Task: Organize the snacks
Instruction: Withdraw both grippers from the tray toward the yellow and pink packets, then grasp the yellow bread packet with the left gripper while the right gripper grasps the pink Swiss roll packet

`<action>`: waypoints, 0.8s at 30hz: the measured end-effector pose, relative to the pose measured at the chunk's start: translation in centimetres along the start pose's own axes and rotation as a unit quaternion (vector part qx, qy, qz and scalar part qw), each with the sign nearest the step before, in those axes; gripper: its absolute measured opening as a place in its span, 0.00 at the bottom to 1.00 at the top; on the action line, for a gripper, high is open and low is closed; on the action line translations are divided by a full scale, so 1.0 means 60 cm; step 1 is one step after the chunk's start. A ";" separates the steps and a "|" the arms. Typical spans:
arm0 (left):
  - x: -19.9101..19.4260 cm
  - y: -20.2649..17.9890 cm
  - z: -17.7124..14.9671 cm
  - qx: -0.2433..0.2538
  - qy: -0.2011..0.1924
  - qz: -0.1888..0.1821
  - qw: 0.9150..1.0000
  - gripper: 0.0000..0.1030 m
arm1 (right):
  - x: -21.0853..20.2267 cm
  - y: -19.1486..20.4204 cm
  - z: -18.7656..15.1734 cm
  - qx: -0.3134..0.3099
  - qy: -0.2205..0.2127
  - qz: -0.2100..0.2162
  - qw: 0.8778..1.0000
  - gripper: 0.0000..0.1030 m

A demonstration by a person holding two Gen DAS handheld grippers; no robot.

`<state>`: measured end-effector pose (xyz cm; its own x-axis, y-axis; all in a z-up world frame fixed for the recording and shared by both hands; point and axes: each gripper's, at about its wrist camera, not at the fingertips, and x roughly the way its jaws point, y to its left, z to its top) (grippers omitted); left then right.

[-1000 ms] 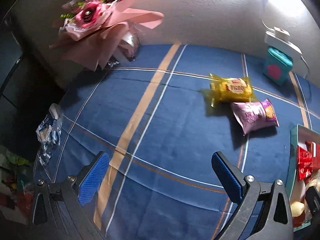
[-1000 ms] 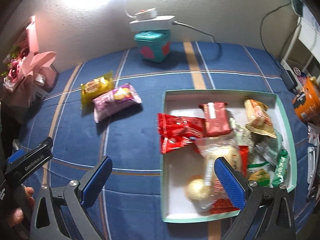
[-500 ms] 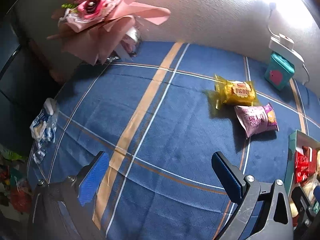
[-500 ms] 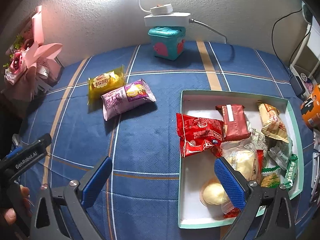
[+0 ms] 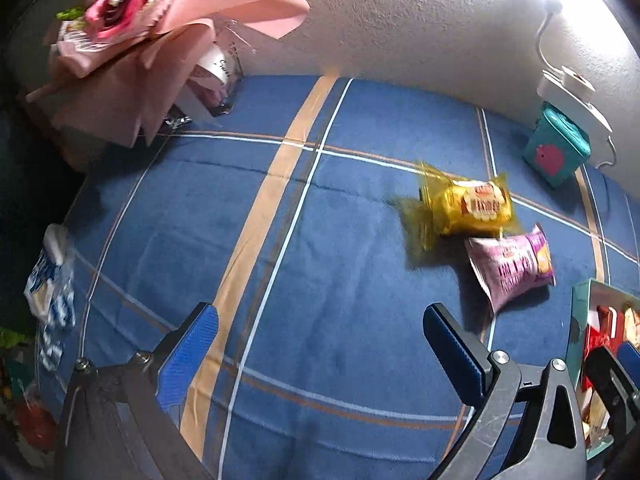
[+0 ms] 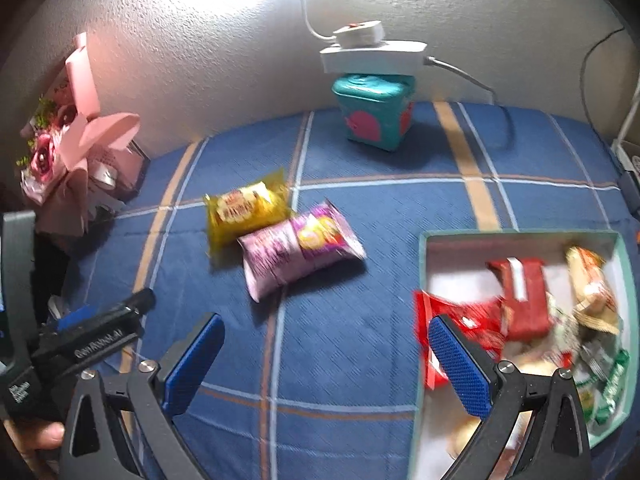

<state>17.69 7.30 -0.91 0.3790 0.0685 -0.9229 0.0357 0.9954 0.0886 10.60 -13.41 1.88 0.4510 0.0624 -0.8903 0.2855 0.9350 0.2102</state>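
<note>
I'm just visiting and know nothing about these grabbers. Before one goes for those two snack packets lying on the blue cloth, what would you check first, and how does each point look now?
1. Right gripper open and empty: ok.
2. Left gripper open and empty: ok.
3. Purple packet and yellow packet lying flat on the cloth, uncovered: ok.
4. Packets apart enough to take one alone: not ok; they lie against each other.
5. Room left in the teal tray: ok; its near-left floor is bare.
6. Red packet fully inside the tray: not ok; it hangs over the left wall.
</note>
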 end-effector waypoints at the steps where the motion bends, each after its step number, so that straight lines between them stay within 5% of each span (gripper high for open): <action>1: 0.005 0.001 0.007 0.001 0.001 -0.003 1.000 0.99 | 0.010 0.004 0.012 0.005 0.002 0.003 1.000 1.00; 14: 0.060 -0.018 0.107 -0.010 -0.008 -0.022 1.000 0.99 | 0.134 0.018 0.090 0.002 0.021 -0.057 0.998 1.00; 24: 0.107 -0.059 0.169 -0.033 -0.018 -0.033 0.999 0.99 | 0.168 0.017 0.111 -0.016 0.019 -0.069 0.997 1.00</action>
<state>29.37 3.56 -3.38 0.4105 0.0008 -0.9119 0.0018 1.0000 0.0016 21.06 -14.19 -4.17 0.3776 -0.0545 -0.9243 0.3150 0.9463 0.0729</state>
